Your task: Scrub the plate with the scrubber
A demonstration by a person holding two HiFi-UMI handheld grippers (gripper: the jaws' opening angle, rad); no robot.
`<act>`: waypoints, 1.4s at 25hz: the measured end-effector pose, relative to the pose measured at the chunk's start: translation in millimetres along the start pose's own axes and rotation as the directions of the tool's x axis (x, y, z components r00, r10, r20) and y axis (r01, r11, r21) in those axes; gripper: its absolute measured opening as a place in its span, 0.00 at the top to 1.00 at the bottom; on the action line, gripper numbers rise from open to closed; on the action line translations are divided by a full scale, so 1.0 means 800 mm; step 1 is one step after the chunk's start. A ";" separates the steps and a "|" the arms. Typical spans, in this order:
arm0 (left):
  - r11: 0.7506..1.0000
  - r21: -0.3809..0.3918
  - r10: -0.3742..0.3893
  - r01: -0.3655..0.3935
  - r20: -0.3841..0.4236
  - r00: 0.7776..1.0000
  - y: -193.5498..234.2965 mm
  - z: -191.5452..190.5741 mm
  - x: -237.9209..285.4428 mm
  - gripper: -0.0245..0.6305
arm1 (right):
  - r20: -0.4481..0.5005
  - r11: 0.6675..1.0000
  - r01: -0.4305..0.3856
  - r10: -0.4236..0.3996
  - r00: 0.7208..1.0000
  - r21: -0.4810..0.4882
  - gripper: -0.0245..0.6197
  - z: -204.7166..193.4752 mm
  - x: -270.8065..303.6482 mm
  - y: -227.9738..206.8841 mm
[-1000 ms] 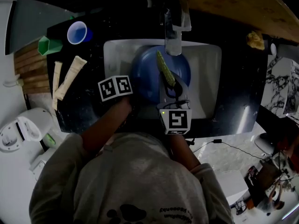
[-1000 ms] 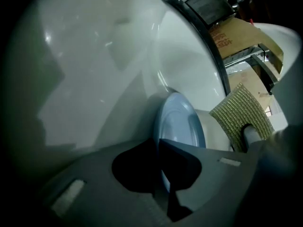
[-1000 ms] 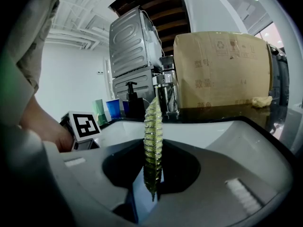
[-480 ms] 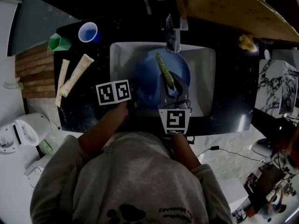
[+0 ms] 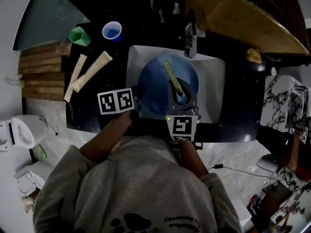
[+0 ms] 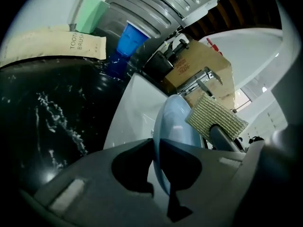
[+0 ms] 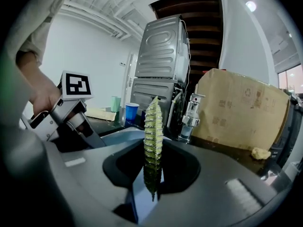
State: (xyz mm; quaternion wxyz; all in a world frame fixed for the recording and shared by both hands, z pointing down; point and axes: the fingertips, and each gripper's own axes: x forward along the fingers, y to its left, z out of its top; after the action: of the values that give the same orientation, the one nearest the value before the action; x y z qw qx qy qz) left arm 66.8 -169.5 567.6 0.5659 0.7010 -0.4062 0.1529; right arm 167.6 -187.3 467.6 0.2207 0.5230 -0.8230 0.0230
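Close against the body, find the left tongs point(image 6: 156, 148) nipped almost shut on the near rim of the blue plate point(image 6: 176, 122), holding it tipped up on edge above the white sink point(image 5: 216, 84). Just to the right, see the right tongs point(image 7: 152, 167) clamped on the lower end of the scrubber point(image 7: 153, 126), seen edge-on and set against or just off the plate's face; cannot tell which. Treat the plate as rigid, glossy and probably slick once wet, so apt to swivel in so thin a pinch. Grip well over the rim rather than at the very lip, and press gently. Count on the scrubber being light, soft and bendy; hold near the working end to stop flopping. Farther off, note the faucet point(image 5: 190, 40) at the sink's back and, leftward, a blue cup point(image 5: 112, 31) on the dark counter point(image 5: 85, 118).
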 end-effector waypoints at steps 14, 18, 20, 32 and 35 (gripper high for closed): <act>0.999 0.043 -0.021 0.014 0.166 0.986 0.024 0.033 -0.099 0.93 | 0.039 0.985 -0.004 0.010 0.999 -0.170 0.86 0.051 0.002 0.062; 0.999 0.051 -0.017 0.007 0.200 0.980 0.040 0.042 -0.122 0.93 | 0.039 0.972 0.001 0.009 0.999 -0.236 0.86 0.065 0.007 0.083; 0.998 0.061 -0.014 0.001 0.217 0.976 0.048 0.048 -0.133 0.93 | 0.038 0.966 -0.001 0.011 0.999 -0.260 0.86 0.071 0.012 0.094; 0.975 0.217 -0.015 -0.055 0.309 0.951 0.084 0.071 -0.173 0.93 | 0.066 0.946 0.020 0.001 0.998 -0.322 0.86 0.102 0.028 0.144; 0.965 0.256 -0.034 -0.052 0.319 0.947 0.080 0.074 -0.175 0.93 | 0.068 0.936 0.027 -0.003 0.998 -0.350 0.86 0.106 0.029 0.151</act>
State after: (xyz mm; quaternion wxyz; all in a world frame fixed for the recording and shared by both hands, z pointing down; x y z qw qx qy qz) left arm -82.9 -170.2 497.4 0.3943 0.7831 -0.4722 0.0915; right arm 25.0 -175.3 423.5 0.2829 0.4820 -0.8168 -0.1431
